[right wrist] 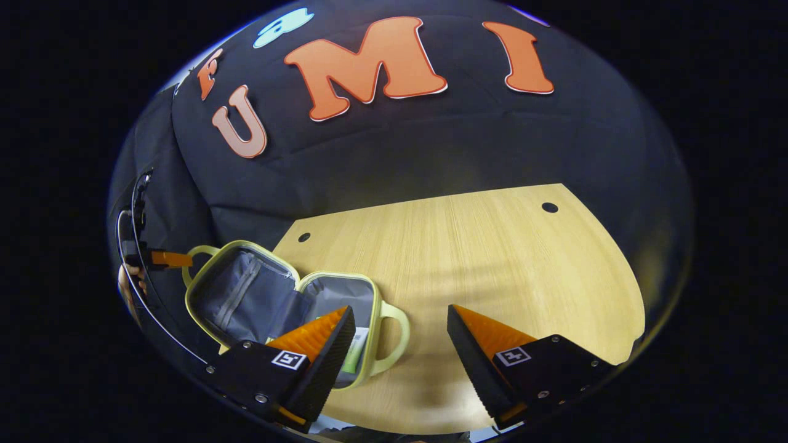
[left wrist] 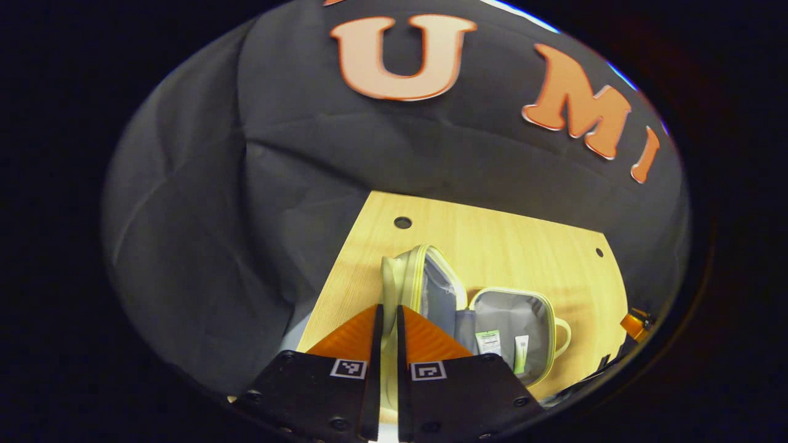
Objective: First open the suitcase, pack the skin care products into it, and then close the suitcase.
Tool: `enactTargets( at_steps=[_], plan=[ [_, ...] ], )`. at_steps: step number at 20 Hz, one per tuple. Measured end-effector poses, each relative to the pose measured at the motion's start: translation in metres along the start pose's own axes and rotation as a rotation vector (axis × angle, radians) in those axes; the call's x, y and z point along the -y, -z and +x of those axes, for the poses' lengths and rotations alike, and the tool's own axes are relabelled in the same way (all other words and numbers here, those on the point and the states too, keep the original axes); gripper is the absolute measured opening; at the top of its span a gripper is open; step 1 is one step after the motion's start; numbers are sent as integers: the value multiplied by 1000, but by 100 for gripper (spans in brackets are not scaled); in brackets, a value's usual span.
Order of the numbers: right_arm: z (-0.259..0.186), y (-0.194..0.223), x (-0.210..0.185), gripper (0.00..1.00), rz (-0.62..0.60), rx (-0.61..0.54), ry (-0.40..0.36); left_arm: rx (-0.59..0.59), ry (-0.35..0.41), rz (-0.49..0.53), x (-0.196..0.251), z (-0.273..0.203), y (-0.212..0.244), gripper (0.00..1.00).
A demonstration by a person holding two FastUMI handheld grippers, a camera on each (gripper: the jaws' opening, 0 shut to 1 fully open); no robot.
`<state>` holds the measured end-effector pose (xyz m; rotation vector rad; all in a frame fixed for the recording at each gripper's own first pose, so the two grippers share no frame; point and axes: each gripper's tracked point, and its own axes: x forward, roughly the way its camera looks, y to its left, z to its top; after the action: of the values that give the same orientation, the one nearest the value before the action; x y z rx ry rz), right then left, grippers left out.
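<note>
Pale green with a grey lining, the suitcase [left wrist: 486, 314] lies open on the wooden table [left wrist: 492, 240], near its front edge, lid tilted up. The left gripper view shows two skin care products [left wrist: 505, 347] lying in the base half; the right gripper view hides most of them behind a finger. The left gripper [left wrist: 386, 320] has its fingers nearly together, and the lid's edge sits in the thin gap; whether they press on it I cannot tell. The right gripper [right wrist: 400, 320] is spread wide, empty, above the suitcase's handle [right wrist: 394, 338].
</note>
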<state>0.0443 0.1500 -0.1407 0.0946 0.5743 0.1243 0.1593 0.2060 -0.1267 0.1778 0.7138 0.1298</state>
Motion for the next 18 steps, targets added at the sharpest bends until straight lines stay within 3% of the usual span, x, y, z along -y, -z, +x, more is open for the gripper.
enactTargets(
  at_steps=[4,8,11,18],
  plan=[
    [-7,-5,36,96,-8,2,-15,21,4,99,71,-18,-11,13],
    [-18,-4,78,96,-18,8,-2,-13,141,60,158,-12,2,16],
    [-22,0,105,96,6,-2,6,-2,172,75,198,-3,2,16],
    [-32,7,143,96,23,-7,22,-132,431,-33,309,3,56,16]
  ],
)
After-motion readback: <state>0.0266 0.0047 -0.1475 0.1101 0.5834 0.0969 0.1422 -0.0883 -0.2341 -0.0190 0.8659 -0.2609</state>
